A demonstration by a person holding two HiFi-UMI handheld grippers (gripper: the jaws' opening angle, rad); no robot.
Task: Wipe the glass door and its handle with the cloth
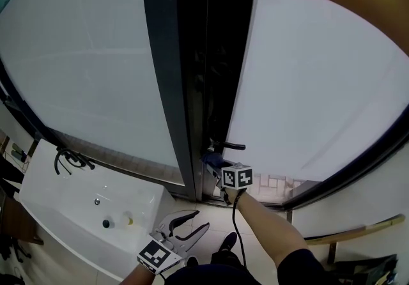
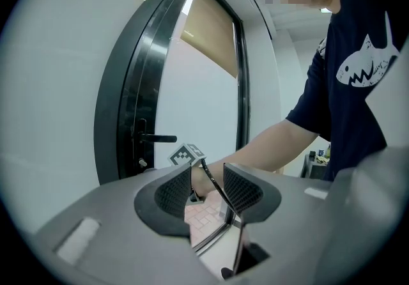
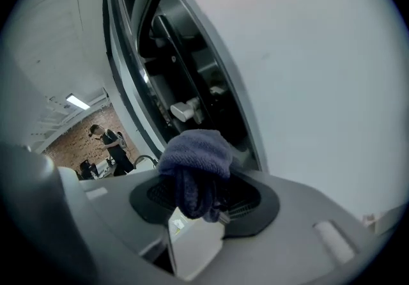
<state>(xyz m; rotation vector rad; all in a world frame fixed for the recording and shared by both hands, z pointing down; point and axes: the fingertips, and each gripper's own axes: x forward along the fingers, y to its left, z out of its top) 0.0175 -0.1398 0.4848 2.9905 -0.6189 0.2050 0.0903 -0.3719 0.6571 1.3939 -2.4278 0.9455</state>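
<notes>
Cloth [image 3: 195, 156] sits bunched in my right gripper [image 3: 195, 195], whose jaws are clamped on it, up at the dark edge of the glass door [image 1: 307, 85]. The handle [image 1: 229, 146] is just above the cloth. It is a lever lying level and pointing toward the pale pane, so I judge my next stroke goes up and along it. My left gripper [image 1: 186, 226] hangs low with its jaws apart and empty, well away, beside the white sink [image 1: 64, 207].

Perhaps a washroom: sink [image 1: 70, 188], glass door [image 1: 313, 85]
</notes>
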